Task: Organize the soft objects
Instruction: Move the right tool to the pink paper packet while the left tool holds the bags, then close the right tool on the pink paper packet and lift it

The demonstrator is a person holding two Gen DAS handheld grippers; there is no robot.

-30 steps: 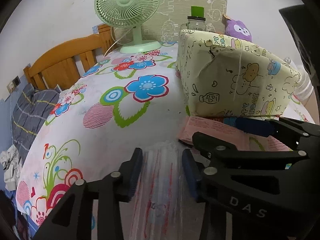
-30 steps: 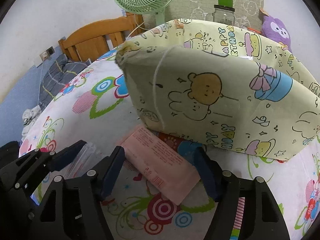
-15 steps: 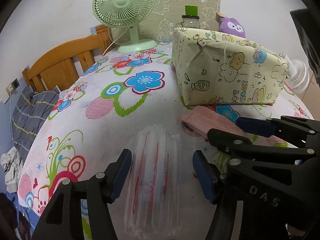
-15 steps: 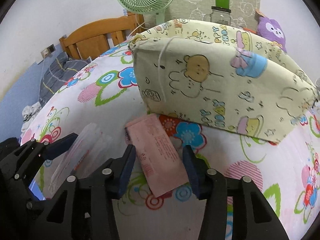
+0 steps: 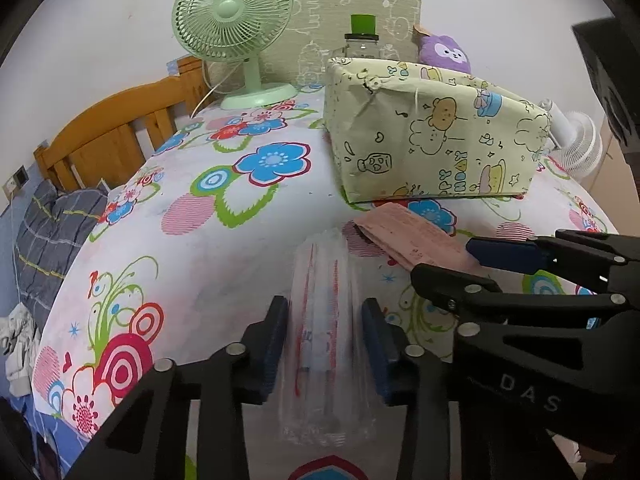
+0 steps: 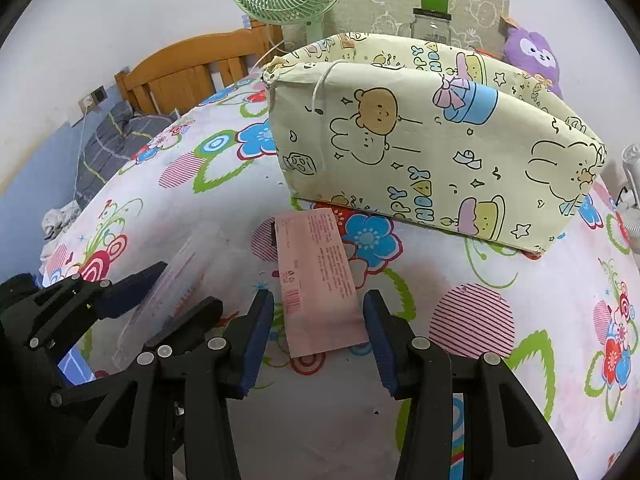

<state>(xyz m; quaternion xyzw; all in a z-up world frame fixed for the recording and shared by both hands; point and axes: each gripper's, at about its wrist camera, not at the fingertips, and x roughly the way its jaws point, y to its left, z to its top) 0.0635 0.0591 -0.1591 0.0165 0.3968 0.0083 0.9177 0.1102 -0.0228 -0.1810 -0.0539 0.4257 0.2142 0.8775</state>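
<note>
While both tongs sit low over the flowery bench (image 5: 224,264), neither one has actually grabbed anything. The left tongs (image 5: 325,340) are spread, with the clear pack (image 5: 326,320) lying flat between the blue pads (image 5: 274,344). It's a see-through plastic pouch with red lines on it, and I can't tell if the pads are touching its sides or just flanking it. In the right view the same pack (image 6: 172,280) shows up at the left, under the left tongs (image 6: 176,292).

The right tongs (image 6: 318,344) are spread too, straddling the near end of the pink pack (image 6: 318,276), with a bit of gap on each side. That one's a flat pink packet with small print, lying on the bench with its far end almost at the foot of the box (image 6: 436,140). From the left view the pink pack (image 5: 412,236) sits just right of the clear one, with the right tongs (image 5: 476,264) coming in over it.

The box (image 5: 432,140) is open-topped, wrapped in pale yellow cartoon paper with bears and bunnies, standing further back on the bench. Behind it are a green fan (image 5: 234,28), a jar (image 5: 362,40) with a green lid and a purple plush (image 5: 446,52) by the wall.
</note>
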